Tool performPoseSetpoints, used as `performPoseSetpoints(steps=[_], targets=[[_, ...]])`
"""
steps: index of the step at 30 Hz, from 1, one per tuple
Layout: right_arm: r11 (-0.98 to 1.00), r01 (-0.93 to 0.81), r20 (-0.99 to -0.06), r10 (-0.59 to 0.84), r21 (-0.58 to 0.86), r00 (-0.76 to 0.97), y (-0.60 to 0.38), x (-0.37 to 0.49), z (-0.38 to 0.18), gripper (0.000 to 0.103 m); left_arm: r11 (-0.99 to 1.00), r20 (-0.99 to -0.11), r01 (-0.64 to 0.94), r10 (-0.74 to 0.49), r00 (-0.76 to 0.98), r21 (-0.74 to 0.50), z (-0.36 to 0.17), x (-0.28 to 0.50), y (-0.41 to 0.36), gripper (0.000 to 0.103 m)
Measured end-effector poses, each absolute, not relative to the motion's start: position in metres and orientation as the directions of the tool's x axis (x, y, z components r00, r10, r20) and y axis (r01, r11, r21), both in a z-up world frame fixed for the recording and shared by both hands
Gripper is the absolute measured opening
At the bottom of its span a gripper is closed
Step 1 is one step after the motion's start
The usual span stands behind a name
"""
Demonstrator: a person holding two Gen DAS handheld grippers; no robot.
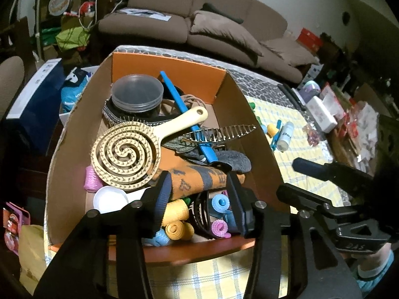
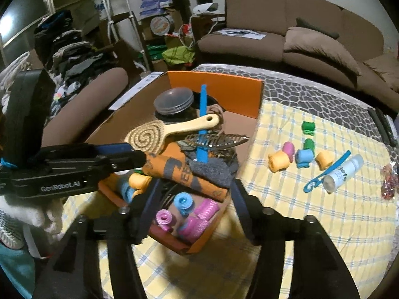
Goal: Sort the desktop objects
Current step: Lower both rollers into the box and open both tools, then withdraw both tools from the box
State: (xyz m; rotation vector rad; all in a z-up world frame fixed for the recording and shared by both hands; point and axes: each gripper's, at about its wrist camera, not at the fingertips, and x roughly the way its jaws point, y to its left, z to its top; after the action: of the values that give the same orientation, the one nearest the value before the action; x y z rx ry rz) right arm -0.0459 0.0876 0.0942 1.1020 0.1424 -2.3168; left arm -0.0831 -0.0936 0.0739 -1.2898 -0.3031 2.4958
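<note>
A cardboard box with orange end walls stands on the yellow checked cloth, heaped with things. On top lie a cream spiral hairbrush, a blue comb, a metal hair clip and a folded orange-and-grey cloth. Coloured rollers fill the near end. My left gripper is open over the cloth's near edge. My right gripper is open above the box's near corner, with nothing pinched.
A grey-lidded jar stands at the box's far end. Right of the box, several loose rollers, a blue clip, a white bottle and a red packet lie on the tablecloth. A brown sofa is behind.
</note>
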Motion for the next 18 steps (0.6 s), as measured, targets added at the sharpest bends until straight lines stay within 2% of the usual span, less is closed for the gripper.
performPoseSetpoints(steps=[2,4,6,8,10,11,15,18], targets=[[-0.844,0.523,-0.743,-0.428,0.124,-0.515,0.090,-0.045,0.094,0.069,-0.936,-0.755,-0.176,0.350,-0.555,-0.305,0.075,-0.080,-0.092,0.049],[-0.851,0.514,-0.746,-0.410,0.107,-0.525,0.091,-0.043,0.094,0.075,-0.947,-0.756,-0.170,0.320,-0.570,-0.273,0.077,-0.076,-0.090,0.060],[-0.856,0.507,-0.747,-0.403,0.103,-0.529,0.093,-0.042,0.093,0.079,-0.958,-0.754,-0.158,0.285,-0.592,-0.238,0.080,-0.071,-0.089,0.067],[-0.862,0.497,-0.746,-0.392,0.095,-0.538,0.094,-0.040,0.093,0.079,-0.957,-0.742,-0.149,0.288,-0.605,-0.251,0.084,-0.067,-0.091,0.077],[-0.869,0.489,-0.744,-0.377,0.078,-0.552,0.094,-0.037,0.093,0.083,-0.954,-0.728,-0.142,0.292,-0.621,-0.262,0.087,-0.063,-0.094,0.096],[-0.871,0.486,-0.742,-0.372,0.071,-0.558,0.095,-0.035,0.094,0.084,-0.956,-0.722,-0.138,0.286,-0.631,-0.258,0.089,-0.059,-0.095,0.100],[-0.881,0.468,-0.733,-0.367,0.075,-0.573,0.101,-0.029,0.095,0.095,-0.967,-0.718,-0.130,0.251,-0.649,-0.220,0.088,-0.040,-0.090,0.103],[-0.894,0.444,-0.726,-0.347,0.065,-0.594,0.109,-0.025,0.096,0.097,-0.967,-0.721,-0.126,0.250,-0.646,-0.223,0.082,-0.025,-0.087,0.103]])
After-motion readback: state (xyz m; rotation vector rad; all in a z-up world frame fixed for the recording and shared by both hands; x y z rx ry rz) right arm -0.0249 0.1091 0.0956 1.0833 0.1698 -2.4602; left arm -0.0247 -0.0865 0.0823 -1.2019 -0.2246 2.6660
